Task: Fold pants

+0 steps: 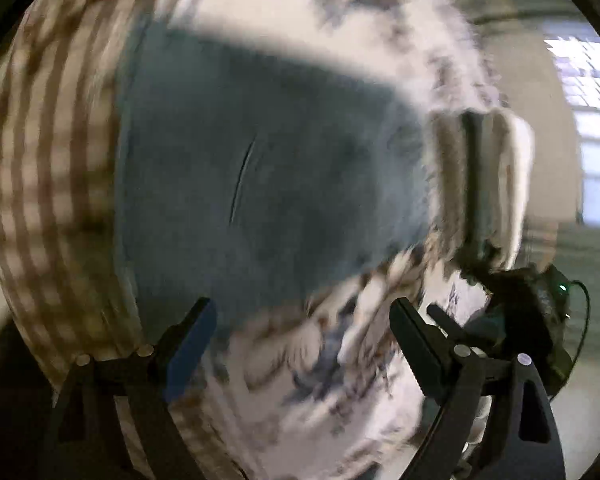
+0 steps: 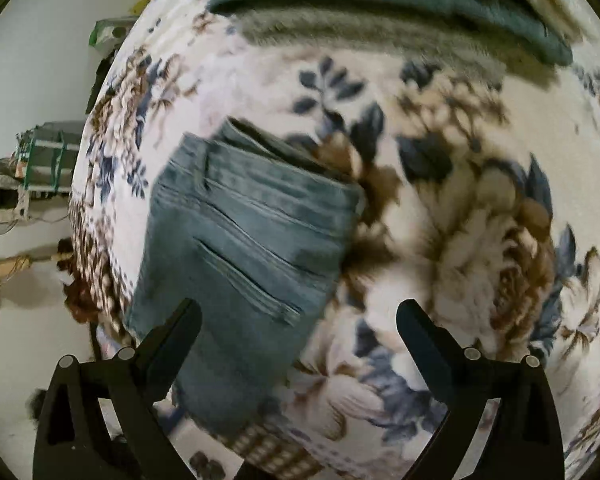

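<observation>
Both the left claw and right claw gape wide, empty, above folded jeans on a floral blanket.

Both tools are black plastic. The left tongs have a blue pad on one finger and silver round screws near the finger bases. The right tongs have plain black fingers with similar silver screws.

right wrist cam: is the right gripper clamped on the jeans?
No. The right gripper is open with nothing between its fingers, and the folded jeans lie on the floral blanket beneath it.
</observation>
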Demonstrator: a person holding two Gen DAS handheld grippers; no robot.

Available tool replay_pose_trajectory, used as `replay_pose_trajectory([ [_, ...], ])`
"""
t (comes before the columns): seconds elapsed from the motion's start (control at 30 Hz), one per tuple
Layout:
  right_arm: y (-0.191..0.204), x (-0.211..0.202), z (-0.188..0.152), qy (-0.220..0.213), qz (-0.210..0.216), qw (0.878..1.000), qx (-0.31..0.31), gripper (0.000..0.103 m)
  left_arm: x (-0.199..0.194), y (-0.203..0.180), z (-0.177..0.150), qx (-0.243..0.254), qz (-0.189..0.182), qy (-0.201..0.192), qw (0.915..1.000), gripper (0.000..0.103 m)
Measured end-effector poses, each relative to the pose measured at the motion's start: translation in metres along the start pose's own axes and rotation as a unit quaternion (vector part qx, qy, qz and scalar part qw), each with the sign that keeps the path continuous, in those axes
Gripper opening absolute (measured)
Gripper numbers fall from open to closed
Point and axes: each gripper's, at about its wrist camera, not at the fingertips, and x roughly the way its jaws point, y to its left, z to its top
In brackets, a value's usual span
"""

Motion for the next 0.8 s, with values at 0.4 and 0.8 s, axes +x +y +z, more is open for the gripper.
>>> replay_pose_trajectory([
  [0.4,-0.045,0.063,0.025,0.031,0.11,0.993,-0.012,0.099,0.037,0.072,-0.008,-0.286,-0.053,-0.106,0.9507,0.078],
  [0.8,-0.07,0.081,0.018,-0.057,0.225,0.969,0.082,0.024,0.005,0.042,0.029,-0.197,-0.039,-0.172,0.9646,0.023],
])
